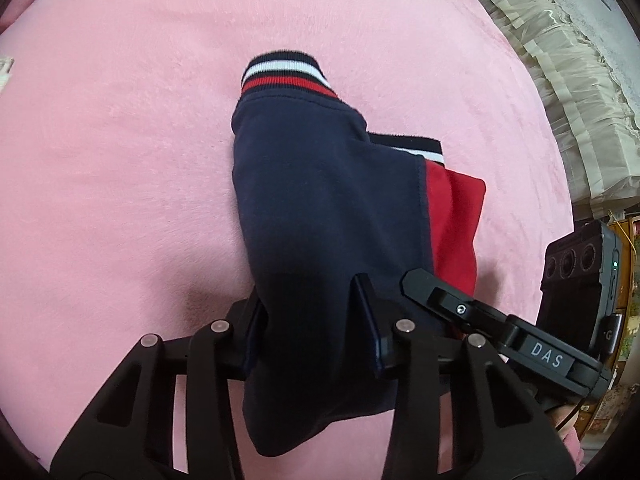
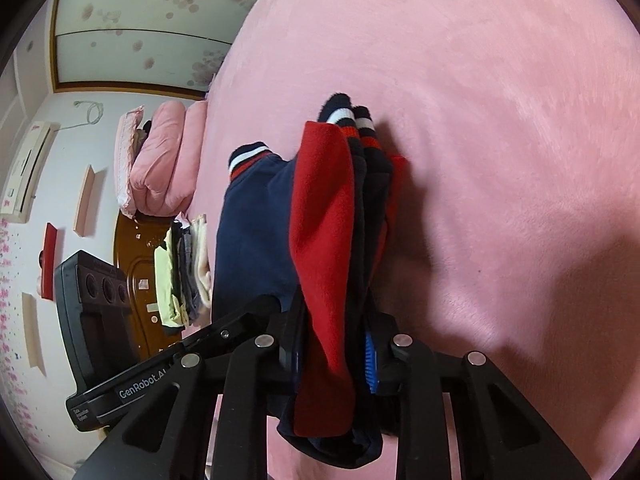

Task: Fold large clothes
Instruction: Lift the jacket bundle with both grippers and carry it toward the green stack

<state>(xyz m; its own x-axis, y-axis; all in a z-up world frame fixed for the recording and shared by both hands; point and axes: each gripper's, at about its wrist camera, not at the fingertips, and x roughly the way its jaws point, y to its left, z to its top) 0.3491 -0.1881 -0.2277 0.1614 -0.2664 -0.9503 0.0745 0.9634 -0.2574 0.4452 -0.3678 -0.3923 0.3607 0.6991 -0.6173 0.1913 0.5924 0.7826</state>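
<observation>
The left gripper (image 1: 312,320) is found closed on the near navy edge of the garment (image 1: 320,200), the cloth being bunched between its two fingers and draped forward over the gripper body. The garment, a navy and red top with striped ribbed cuffs (image 1: 280,74), is seen already gathered into a narrow, layered bundle. Its far end rests on the pink bed cover (image 1: 120,140), while its near end is held up at the grippers. From the left wrist view the red panel (image 1: 456,224) is seen along the right side of the bundle, with the other device reaching in just beside it.

The right gripper (image 2: 332,356) is likewise closed on the garment (image 2: 256,224), several thicknesses of red and navy cloth being pinched between its fingers. The number of layers caught cannot be counted reliably, since the folds overlap and the cloth is dark. The two grips are judged to be set side by side on the same near edge so that the bundle can be carried over on itself as one piece without the layers sliding apart.

At the left of the right wrist view, a stack of folded clothes (image 2: 184,276) is noted on the bed edge, with pink bedding (image 2: 160,164) piled beyond it. The stack is taken as the likely destination.
</observation>
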